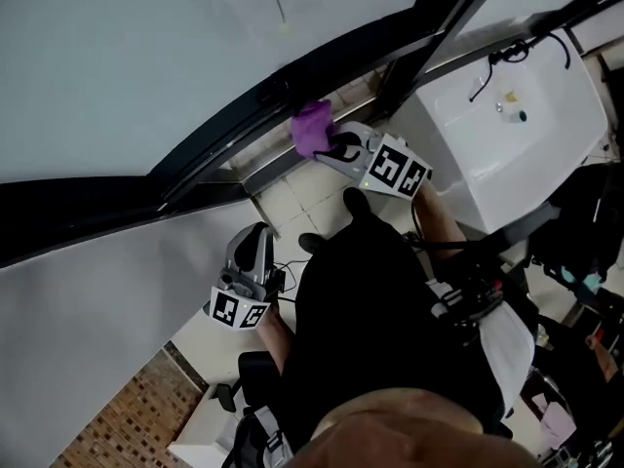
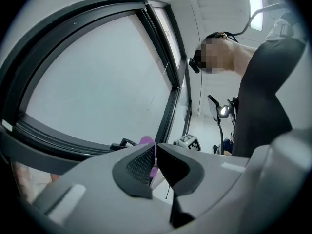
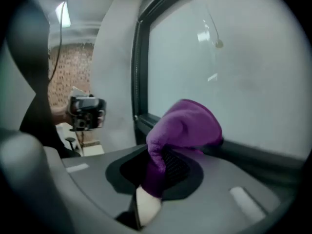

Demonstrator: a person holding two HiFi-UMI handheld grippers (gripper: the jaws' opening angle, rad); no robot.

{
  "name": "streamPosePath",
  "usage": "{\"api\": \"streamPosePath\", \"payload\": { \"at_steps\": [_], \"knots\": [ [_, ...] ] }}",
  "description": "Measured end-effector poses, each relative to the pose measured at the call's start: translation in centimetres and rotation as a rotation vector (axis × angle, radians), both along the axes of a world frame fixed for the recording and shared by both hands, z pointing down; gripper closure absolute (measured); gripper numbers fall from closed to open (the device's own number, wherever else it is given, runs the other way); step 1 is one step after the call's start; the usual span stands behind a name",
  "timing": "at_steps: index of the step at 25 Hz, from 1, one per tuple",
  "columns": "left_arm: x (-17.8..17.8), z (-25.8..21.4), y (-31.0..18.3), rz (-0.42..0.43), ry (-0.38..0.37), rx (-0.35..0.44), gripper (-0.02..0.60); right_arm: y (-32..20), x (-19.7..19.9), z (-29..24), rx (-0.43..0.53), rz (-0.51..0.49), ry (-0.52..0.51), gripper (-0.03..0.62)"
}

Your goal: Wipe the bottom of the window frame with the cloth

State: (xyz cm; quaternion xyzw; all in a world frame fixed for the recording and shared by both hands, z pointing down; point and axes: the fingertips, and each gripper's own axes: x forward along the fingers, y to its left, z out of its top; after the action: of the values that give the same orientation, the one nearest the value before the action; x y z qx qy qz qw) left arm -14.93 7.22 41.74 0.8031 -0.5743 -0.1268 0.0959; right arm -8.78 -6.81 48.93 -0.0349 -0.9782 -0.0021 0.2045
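Observation:
A purple cloth (image 1: 312, 128) is pressed against the bottom rail of the dark window frame (image 1: 234, 125), where it meets the upright bar. My right gripper (image 1: 330, 142) is shut on the cloth. In the right gripper view the cloth (image 3: 183, 128) bulges out between the jaws and hides the fingertips of the right gripper (image 3: 158, 167), with the frame (image 3: 253, 155) just behind it. My left gripper (image 1: 258, 234) hangs lower and to the left, away from the frame. Its jaws are shut on nothing in the left gripper view (image 2: 155, 154), where the cloth (image 2: 146, 140) shows far off.
A white basin-like unit (image 1: 517, 135) with a black cable stands to the right of the upright bar. Pale tiles (image 1: 302, 198) lie below the frame. A brick-patterned floor (image 1: 136, 408) is at the lower left. The person's dark clothing (image 1: 390, 330) fills the lower middle.

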Motion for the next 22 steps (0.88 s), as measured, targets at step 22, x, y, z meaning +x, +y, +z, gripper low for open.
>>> {"api": "streamPosePath", "payload": {
  "at_steps": [22],
  "knots": [
    [1.9, -0.4, -1.3, 0.031, -0.016, -0.022, 0.577, -8.8, -3.5, -0.3, 0.680, -0.141, -0.072, 0.531]
  ]
}}
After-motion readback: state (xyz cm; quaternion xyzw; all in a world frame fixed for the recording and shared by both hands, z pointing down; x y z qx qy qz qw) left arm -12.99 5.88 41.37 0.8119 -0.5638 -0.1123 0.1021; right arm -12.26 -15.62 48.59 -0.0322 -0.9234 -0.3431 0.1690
